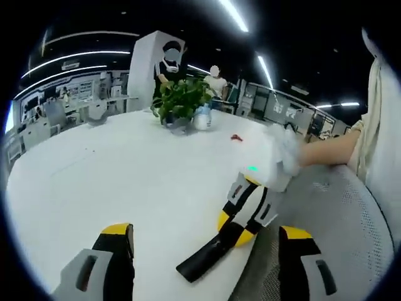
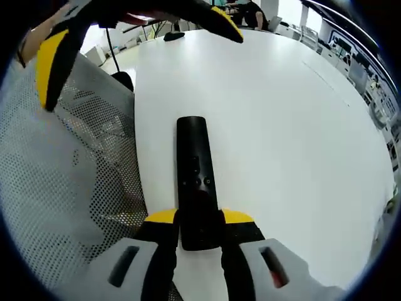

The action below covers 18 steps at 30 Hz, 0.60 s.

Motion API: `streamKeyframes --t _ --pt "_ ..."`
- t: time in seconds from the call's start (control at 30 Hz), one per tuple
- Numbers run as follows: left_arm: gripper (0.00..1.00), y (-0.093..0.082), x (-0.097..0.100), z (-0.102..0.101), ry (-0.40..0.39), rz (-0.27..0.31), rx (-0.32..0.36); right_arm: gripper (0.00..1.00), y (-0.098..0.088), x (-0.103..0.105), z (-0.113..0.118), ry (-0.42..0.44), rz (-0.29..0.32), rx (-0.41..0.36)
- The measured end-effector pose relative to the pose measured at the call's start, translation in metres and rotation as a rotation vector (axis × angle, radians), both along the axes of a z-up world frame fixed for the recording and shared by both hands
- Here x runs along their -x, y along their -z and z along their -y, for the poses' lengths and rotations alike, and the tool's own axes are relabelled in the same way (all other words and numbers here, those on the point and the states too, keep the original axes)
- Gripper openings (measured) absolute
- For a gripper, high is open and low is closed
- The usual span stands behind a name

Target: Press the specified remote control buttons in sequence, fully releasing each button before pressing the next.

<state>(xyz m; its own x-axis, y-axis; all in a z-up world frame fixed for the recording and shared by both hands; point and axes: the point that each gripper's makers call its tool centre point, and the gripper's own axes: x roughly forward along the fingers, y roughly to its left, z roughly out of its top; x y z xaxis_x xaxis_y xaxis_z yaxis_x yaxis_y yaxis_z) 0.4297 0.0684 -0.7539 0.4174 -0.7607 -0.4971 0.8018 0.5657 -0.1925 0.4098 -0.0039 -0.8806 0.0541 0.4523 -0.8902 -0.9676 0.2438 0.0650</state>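
The right gripper (image 2: 200,229) has its jaws closed on the near end of the black remote (image 2: 195,175), which lies on the white table (image 2: 294,125). The left gripper (image 1: 207,241) hangs wide open, holding nothing, near the table edge.

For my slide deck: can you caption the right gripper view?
Right gripper shut on a slim black remote control lying on a round white table, beside a grey mesh chair.

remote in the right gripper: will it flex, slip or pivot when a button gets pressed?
The remote looks like a stiff, slim bar, so flex seems unlikely. The right gripper clamps only its near end, so a press further out may pivot it. Its smooth dark casing could slide between the fingers. It lies flat on the table, unlikely to roll.
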Motion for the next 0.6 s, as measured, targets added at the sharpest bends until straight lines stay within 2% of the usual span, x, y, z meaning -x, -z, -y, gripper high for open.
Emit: streamKeyframes --t 0.3,0.43,0.6 --pt "1.0 -0.03 0.015 -0.033 -0.197 0.051 0.109 0.25 0.001 0.0 0.0 0.007 0.01 -0.002" --pt "1.0 -0.027 0.021 -0.045 -0.251 0.089 0.073 0.25 0.001 0.0 -0.001 0.004 0.032 0.006" --pt "1.0 -0.031 0.025 -0.05 -0.317 0.114 0.074 0.25 0.001 -0.001 0.0 0.014 0.038 -0.002"
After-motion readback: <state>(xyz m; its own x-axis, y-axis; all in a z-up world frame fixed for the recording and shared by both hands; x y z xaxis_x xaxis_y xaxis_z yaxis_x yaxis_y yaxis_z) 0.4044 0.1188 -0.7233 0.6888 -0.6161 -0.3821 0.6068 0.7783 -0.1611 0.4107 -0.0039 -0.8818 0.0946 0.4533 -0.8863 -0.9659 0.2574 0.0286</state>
